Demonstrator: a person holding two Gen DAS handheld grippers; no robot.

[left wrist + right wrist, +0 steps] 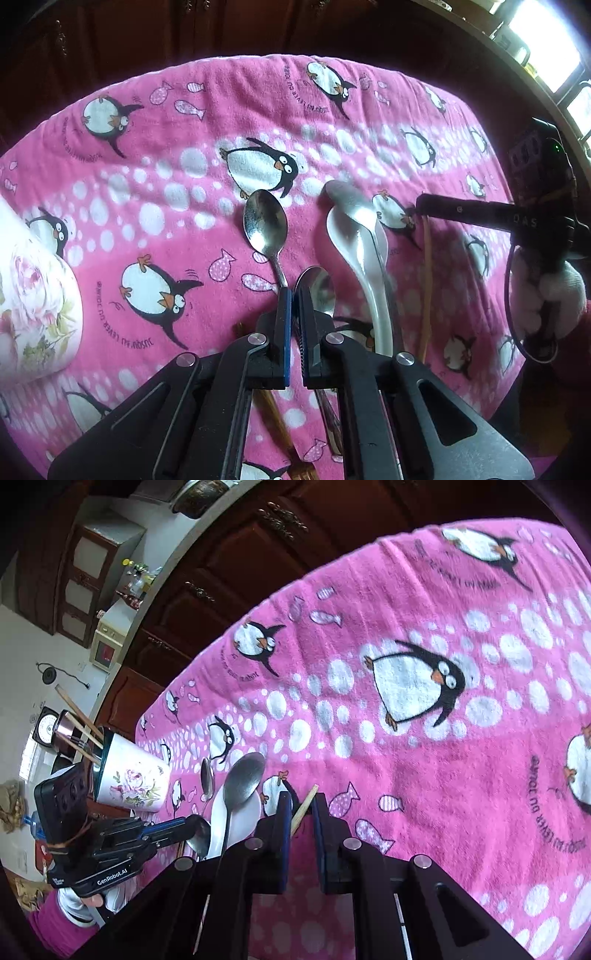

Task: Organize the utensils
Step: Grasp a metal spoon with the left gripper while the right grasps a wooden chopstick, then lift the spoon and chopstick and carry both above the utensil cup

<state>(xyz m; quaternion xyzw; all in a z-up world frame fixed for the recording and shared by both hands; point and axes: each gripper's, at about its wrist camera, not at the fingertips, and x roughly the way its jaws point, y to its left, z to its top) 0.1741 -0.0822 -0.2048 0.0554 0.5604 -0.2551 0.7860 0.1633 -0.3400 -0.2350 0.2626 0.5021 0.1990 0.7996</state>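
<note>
My left gripper [294, 295] is shut on the handle of a metal spoon [265, 220] whose bowl points away over the pink penguin cloth. A second metal spoon [317, 286] lies just right of the fingers. A white ceramic spoon [365, 266] lies further right with a metal spoon [351, 199] resting in it. My right gripper [300, 801] is partly open around a wooden chopstick [304, 808], which lies between the fingers; it also shows in the left wrist view [426, 280]. The floral utensil cup [129, 779] holds chopsticks and utensils.
The floral cup [37, 314] stands at the left edge of the left wrist view. Wooden chopsticks [273, 417] and a gold fork lie under my left gripper. Dark wooden cabinets [221, 572] stand beyond the table's far edge.
</note>
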